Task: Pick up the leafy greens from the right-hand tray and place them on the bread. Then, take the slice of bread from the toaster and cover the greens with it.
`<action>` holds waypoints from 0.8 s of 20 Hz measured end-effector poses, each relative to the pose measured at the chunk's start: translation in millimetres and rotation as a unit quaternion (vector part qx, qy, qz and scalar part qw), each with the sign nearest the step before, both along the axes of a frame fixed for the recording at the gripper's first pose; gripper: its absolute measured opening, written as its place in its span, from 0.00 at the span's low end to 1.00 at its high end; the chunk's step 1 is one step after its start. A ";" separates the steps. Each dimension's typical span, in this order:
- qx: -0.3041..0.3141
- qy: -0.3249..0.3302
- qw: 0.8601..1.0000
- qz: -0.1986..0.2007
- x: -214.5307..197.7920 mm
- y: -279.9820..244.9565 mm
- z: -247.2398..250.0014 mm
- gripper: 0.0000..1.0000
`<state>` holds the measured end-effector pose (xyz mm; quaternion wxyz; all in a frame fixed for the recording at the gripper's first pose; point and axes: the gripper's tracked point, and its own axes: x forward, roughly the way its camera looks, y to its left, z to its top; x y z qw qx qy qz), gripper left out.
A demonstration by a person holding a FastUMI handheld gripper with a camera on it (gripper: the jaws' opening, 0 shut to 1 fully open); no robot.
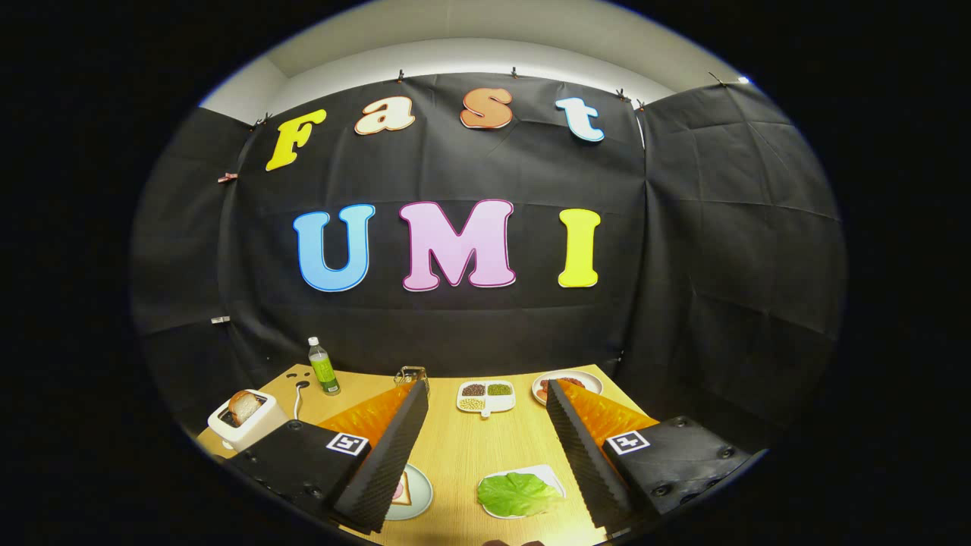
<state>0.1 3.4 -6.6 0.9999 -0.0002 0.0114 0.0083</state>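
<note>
My gripper point(485, 394) is open, held above the wooden table, with nothing between its ridged black fingers point(387, 447). Below the gap, near the right finger, a green lettuce leaf point(517, 494) lies on a small white tray point(548, 475). Beside the left finger sits a pale round plate point(421, 493) carrying a bread slice point(402, 491) with something pink on it, partly hidden by that finger. Off to the left beyond the left finger stands a white toaster point(246, 425) with a browned bread slice point(243, 406) sticking up from its slot.
A green-labelled bottle point(323, 367) and a small glass jar point(410, 374) stand at the table's back. A white divided dish point(485, 396) of grains sits beyond the fingers, and a round plate point(584, 377) with reddish food lies by the right finger. The toaster's cord point(300, 396) trails backward.
</note>
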 end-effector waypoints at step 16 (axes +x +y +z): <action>0.025 0.088 0.996 -0.021 15.4 -28.5 -57.2 0.98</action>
